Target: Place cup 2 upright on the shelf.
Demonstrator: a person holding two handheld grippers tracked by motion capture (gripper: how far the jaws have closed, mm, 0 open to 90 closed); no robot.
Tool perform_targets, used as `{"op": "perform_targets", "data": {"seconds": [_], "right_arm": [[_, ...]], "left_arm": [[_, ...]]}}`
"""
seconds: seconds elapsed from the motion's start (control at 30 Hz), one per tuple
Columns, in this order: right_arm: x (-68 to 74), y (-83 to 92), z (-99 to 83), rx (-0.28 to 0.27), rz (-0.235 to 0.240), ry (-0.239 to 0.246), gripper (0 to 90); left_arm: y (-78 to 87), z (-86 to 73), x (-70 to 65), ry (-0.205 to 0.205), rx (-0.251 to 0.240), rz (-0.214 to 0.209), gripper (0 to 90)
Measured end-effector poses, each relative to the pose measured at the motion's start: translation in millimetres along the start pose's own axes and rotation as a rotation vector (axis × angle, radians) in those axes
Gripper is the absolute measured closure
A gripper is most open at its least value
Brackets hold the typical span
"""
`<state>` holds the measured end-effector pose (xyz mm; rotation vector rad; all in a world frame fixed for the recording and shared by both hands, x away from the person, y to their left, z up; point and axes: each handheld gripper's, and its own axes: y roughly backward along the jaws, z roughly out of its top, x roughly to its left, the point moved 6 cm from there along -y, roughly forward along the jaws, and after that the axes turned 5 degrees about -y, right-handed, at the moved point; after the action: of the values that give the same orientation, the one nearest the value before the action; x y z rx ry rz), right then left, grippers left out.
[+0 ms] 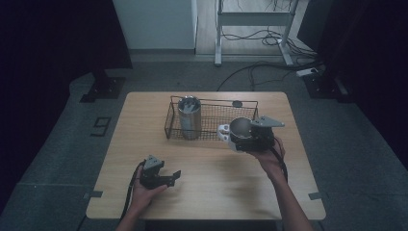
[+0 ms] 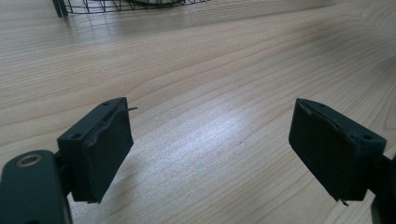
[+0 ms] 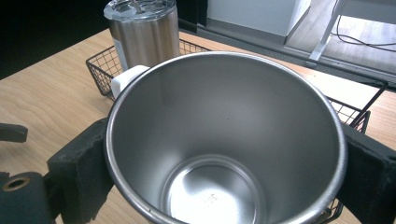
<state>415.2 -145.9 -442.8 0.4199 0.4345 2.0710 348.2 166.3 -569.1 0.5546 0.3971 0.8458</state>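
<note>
My right gripper [image 1: 246, 136] is shut on a bare steel cup [image 1: 239, 127] with a white handle [image 1: 223, 131], held just above the front right edge of the black wire basket [image 1: 211, 126]. In the right gripper view the cup's open mouth [image 3: 224, 140] faces the camera, with a black pad [image 3: 79, 172] pressed on each side. A lidded steel tumbler [image 1: 188, 117] stands upright at the basket's left end, seen again as the tumbler [image 3: 142, 32]. My left gripper [image 1: 171, 177] rests low over the wooden table [image 1: 144, 139] near its front left. Its jaws stand apart with nothing between the pads [image 2: 100, 149].
A small dark round item [image 1: 236, 103] sits at the basket's far rim. Bare wood [image 2: 210, 93] lies ahead of the left gripper, with the basket's lower edge [image 2: 116, 5] farther off. Beyond the table are a white desk frame [image 1: 252, 19] and floor cables [image 1: 255, 72].
</note>
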Motion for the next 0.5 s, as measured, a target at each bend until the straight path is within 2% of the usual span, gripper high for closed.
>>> {"op": "perform_targets", "data": {"seconds": [0.5], "right_arm": [[-8.8, -8.3, 12.5, -0.004, -0.010, -0.006, 6.5]], "left_arm": [[0.5, -0.1, 0.3, 0.002, 0.004, -0.005, 13.5]]}}
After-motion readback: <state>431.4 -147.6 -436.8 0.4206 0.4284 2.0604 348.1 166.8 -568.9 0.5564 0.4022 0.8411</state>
